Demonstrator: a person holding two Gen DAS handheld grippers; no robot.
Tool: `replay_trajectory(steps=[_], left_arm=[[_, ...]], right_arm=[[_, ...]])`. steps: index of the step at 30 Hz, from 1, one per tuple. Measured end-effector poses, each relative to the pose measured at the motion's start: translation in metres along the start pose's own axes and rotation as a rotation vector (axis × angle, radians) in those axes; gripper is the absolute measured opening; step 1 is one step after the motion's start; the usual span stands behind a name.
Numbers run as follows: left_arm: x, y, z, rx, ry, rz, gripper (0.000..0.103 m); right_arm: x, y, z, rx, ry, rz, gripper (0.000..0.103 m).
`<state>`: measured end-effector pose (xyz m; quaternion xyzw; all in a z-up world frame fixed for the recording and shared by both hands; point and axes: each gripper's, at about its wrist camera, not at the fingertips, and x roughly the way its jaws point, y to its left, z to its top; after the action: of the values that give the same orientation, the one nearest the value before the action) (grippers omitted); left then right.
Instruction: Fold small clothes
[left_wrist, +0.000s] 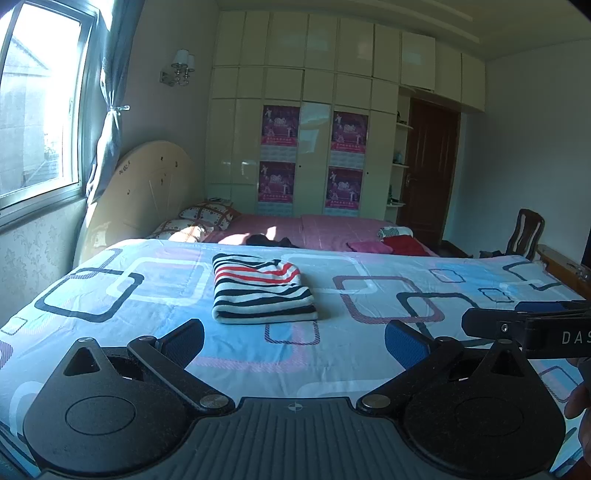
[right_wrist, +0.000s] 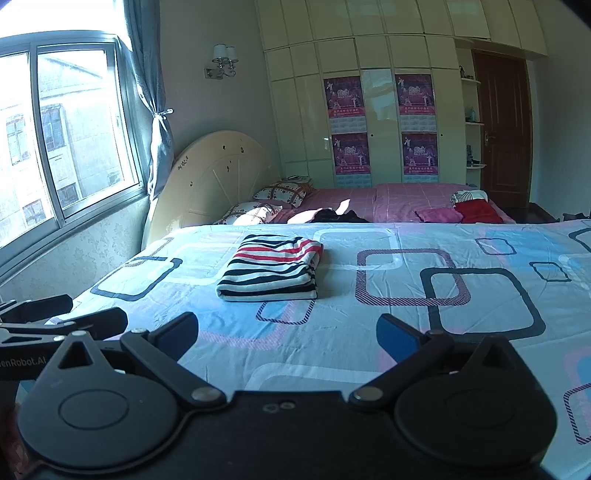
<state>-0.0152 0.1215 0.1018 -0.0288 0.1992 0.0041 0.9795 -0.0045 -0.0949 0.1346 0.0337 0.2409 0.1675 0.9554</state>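
Garment: one striped top (left_wrist: 263, 290), white with black bands and a group of red bands, folded into a thick rectangle. Lies flat on the patterned bedcover (left_wrist: 388, 266), ahead of both grippers and apart from them; slightly left of centre between the left gripper's fingers, and ahead-left of the right gripper's. Folded edge faces the grippers.

Left gripper (left_wrist: 294, 338): black frame, blue pads (left_wrist: 404, 341). Fingers spread wide, nothing between them, held above the bedcover short of the garment.

Right gripper (right_wrist: 287, 338): same build, blue pad (right_wrist: 397, 341) on its right finger. Fingers spread wide, gripping nothing, poised over the bedcover short of the garment. Its tip also enters the left wrist view from the right edge, close beside the left gripper's right finger; from there, whether its fingers are apart cannot be told.

Bedcover: pale blue and white, printed with rounded squares in dark navy, purple and pink. Fills the ground beneath and beyond both grippers.

Beyond the bedcover: pink sheet (left_wrist: 325, 229) with two patterned pillows (left_wrist: 207, 216) to the far left, a dark item (left_wrist: 271, 240) near the middle, and a small heap of clothes (left_wrist: 397, 240), red, pink and striped, to the far right.

Far left: window (right_wrist: 70, 129), tied blue curtain (right_wrist: 157, 122), cream headboard (right_wrist: 218, 177), wall lamp (right_wrist: 223, 61).

Far ahead: cream wardrobe (left_wrist: 321, 92) bearing four pink posters (left_wrist: 280, 127); brown door (left_wrist: 432, 166) to its right; wooden chair (left_wrist: 526, 234) at far right.
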Motion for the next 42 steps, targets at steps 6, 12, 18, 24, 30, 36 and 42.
replay_trajectory(steps=[6, 12, 18, 24, 30, 36, 42], left_arm=[[0.001, 0.000, 0.001, 0.002, 0.000, -0.001, 0.103], [0.006, -0.001, 0.004, 0.008, 0.001, -0.005, 0.103], [0.008, -0.005, 0.006, 0.017, -0.001, -0.008, 0.103], [0.009, -0.006, 0.006, 0.017, -0.003, -0.005, 0.103], [0.010, -0.006, 0.007, 0.017, -0.001, -0.005, 0.103], [0.010, -0.006, 0.008, 0.018, -0.004, -0.006, 0.103], [0.011, -0.006, 0.008, 0.008, -0.011, -0.005, 0.103]], right_arm=[[0.000, -0.001, 0.001, 0.003, 0.002, 0.001, 0.103], [0.000, -0.001, 0.002, 0.002, 0.001, 0.000, 0.103], [0.003, -0.004, 0.006, 0.003, 0.003, -0.001, 0.103], [0.005, -0.005, 0.008, 0.005, 0.001, 0.000, 0.103], [0.009, -0.008, 0.010, 0.006, 0.006, 0.002, 0.103], [0.010, -0.008, 0.010, 0.005, 0.006, 0.001, 0.103], [0.010, -0.008, 0.010, 0.006, 0.006, 0.002, 0.103]])
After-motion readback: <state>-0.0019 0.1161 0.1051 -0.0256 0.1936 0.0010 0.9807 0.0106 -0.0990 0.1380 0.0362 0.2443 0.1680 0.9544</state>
